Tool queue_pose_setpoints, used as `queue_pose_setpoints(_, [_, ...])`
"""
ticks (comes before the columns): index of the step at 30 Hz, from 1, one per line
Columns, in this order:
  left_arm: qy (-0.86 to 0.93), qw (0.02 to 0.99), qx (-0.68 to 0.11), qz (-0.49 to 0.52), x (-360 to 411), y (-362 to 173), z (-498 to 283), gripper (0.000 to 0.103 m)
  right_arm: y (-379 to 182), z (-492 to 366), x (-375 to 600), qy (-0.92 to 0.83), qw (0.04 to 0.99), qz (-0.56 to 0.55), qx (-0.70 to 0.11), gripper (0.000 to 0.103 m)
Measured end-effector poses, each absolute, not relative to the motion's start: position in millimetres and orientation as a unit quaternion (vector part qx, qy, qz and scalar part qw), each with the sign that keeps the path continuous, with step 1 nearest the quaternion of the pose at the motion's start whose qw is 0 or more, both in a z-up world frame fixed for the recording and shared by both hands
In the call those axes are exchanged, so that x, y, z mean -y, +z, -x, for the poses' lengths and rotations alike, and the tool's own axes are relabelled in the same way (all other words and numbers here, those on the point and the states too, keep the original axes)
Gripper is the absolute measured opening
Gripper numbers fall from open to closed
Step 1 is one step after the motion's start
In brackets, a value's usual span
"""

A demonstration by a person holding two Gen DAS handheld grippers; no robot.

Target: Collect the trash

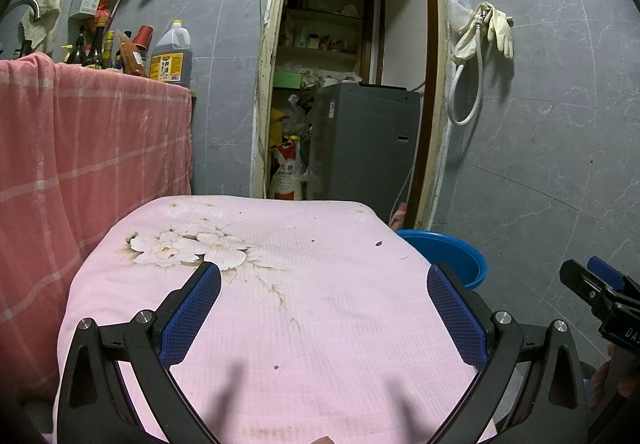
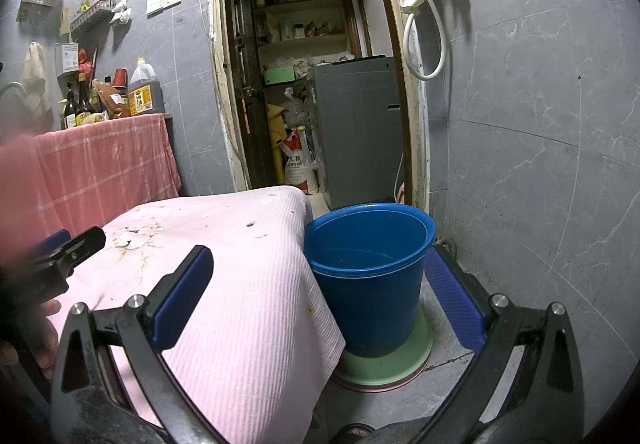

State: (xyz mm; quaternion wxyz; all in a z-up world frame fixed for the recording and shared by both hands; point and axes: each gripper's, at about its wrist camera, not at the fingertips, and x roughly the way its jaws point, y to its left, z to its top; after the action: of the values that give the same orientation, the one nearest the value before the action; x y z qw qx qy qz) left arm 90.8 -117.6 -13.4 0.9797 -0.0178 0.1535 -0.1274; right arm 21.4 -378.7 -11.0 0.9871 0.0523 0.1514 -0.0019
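Note:
A small table under a pink flowered cloth (image 1: 304,284) carries a few tiny dark scraps, such as one (image 1: 378,243) near its far right edge and one (image 1: 276,367) near me. My left gripper (image 1: 324,276) is open and empty above the cloth. A blue bucket (image 2: 372,264) stands on the floor right of the table, and its rim shows in the left wrist view (image 1: 448,248). My right gripper (image 2: 320,264) is open and empty, its jaws wide either side of the bucket and the table corner. The scraps also show in the right wrist view (image 2: 251,224).
The bucket sits on a green lid (image 2: 384,368). A counter draped in a red checked cloth (image 1: 88,148) with bottles stands left. A doorway (image 1: 352,84) ahead leads to a grey washing machine (image 2: 360,132). A grey tiled wall (image 2: 540,164) is on the right.

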Motion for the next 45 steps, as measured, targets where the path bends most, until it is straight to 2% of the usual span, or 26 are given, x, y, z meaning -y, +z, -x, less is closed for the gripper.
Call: queue_pose_setpoints(45, [-0.104, 0.982, -0.159, 0.014, 118.8, -16.6, -89.1, 0.101, -10.9, -21.4, 378.8, -0.002, 0.987, -0.054, -0.153, 0.103])
